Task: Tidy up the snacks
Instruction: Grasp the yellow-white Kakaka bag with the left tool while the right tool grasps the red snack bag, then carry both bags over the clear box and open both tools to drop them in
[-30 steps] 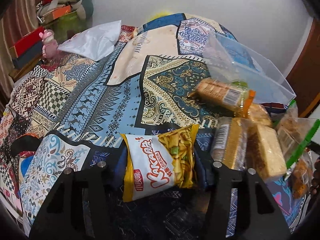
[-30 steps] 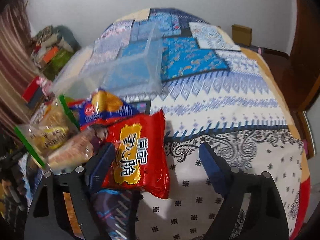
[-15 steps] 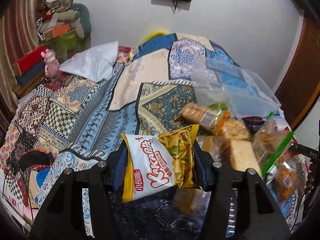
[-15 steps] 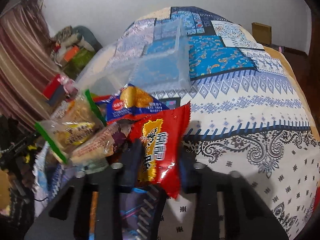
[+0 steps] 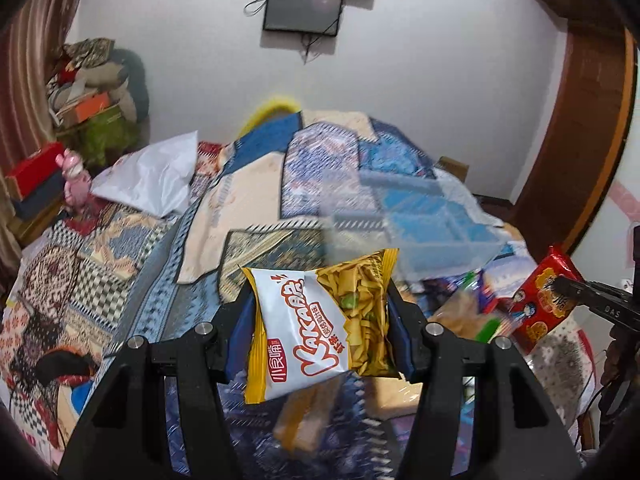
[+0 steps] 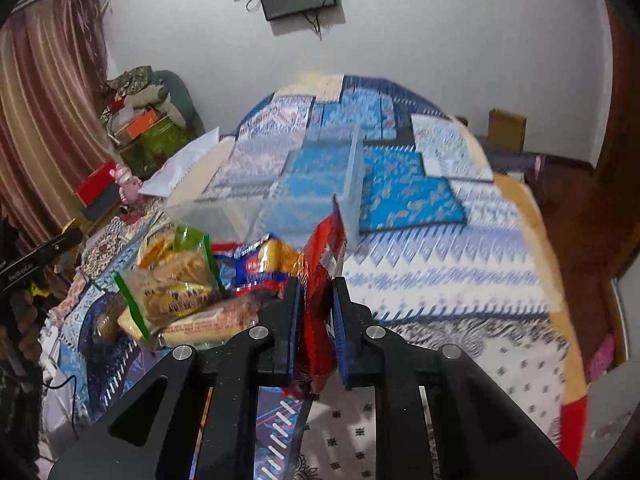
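Observation:
My left gripper (image 5: 320,308) is shut on a white and yellow chip bag (image 5: 316,328) and holds it up above the bed. My right gripper (image 6: 314,296) is shut on a red snack bag (image 6: 320,280), held edge-on and lifted; it also shows in the left wrist view (image 5: 544,300). A clear plastic bin (image 6: 280,196) stands on the bed beyond both bags, also in the left wrist view (image 5: 408,224). A pile of snacks (image 6: 180,292) lies left of my right gripper: cracker packs, a green-edged bag, a blue bag (image 6: 260,266).
The bed has a patterned patchwork cover (image 6: 440,272). A white pillow (image 5: 148,180) lies at the far left. Boxes and clutter (image 5: 92,92) stack by the curtain. A screen (image 5: 302,8) hangs on the wall. A wooden door frame (image 5: 580,152) is at right.
Both grippers have lifted their bags off the bed and tilted up toward the wall. My right gripper closed on the red bag, which turned edge-on.

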Demonstrator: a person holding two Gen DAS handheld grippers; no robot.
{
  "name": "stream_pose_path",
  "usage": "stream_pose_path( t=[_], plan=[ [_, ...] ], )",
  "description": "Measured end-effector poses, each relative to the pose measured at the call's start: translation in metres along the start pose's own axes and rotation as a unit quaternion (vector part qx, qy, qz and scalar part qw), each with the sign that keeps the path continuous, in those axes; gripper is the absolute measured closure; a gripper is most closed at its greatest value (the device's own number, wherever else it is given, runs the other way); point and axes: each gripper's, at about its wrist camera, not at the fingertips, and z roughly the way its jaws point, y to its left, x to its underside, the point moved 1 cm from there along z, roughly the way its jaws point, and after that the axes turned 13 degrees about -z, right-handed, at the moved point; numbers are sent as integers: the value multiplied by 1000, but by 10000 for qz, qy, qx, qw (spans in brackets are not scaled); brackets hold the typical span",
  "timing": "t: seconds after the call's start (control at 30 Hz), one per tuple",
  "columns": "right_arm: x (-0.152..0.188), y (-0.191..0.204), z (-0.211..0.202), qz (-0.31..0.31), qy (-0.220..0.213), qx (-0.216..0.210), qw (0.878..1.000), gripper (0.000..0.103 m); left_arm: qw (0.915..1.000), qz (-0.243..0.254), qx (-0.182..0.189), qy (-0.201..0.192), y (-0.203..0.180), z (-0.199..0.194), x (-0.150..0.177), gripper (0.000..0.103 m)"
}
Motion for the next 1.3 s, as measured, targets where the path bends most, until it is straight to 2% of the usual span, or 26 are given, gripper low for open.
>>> stream_pose_path(
  t=[0.27, 0.43, 0.7, 0.97, 1.3],
  plan=[
    [-29, 1, -21, -252, -392, 210, 9987, 93, 9994, 105, 320, -33, -32, 8, -23, 46],
    [-55, 3, -28, -367, -753, 286, 9961, 93, 9990, 235, 379, -59, -49, 23, -36, 46],
    [-94, 6, -1, -427, -1052, 242, 9932, 93, 9988, 346, 322, 109, -67, 66, -52, 46],
    [-116, 7, 54, -292, -957, 82, 9949, 93, 9985, 450, -21, 321, -75, 126, -63, 46],
    [-113, 5, 119, 0, -316, -516, 9982, 93, 9958, 363, -242, 809, -76, 181, -57, 44]
  ],
)
